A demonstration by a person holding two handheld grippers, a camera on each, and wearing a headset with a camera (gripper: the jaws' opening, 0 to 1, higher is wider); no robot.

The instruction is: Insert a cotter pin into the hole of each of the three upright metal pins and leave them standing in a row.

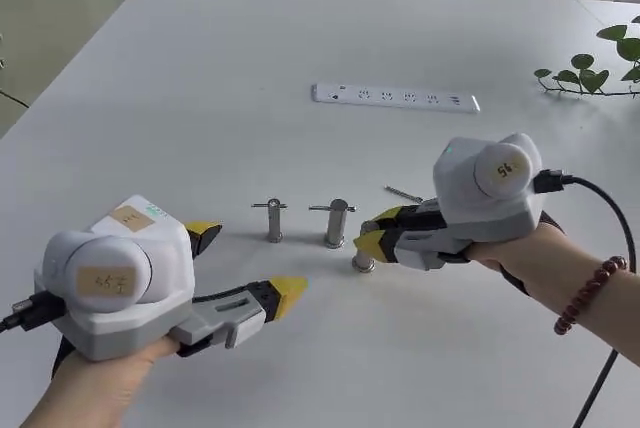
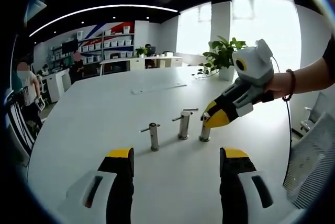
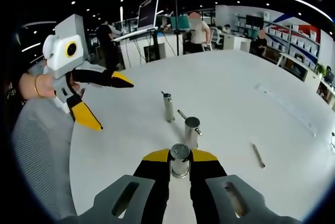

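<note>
Metal pin number three [image 3: 180, 160], showing no cotter, stands clamped upright in the right gripper [image 1: 378, 231], evidently steadied for fitting; the loose cotter pin [image 3: 258, 156] lies ahead-right of that gripper, while the left gripper [image 2: 177, 154] hangs spread, empty.

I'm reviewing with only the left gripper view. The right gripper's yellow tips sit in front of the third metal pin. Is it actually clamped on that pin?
Observer: Yes. In the right gripper view, the right gripper has its jaws shut on the third pin, just under its round head.
Operator: I cannot make out a spare cotter pin. Is there one?
Observer: Yes. The head view shows a loose cotter pin lying flat on the table beyond the right gripper, apart from all three pins.
</note>
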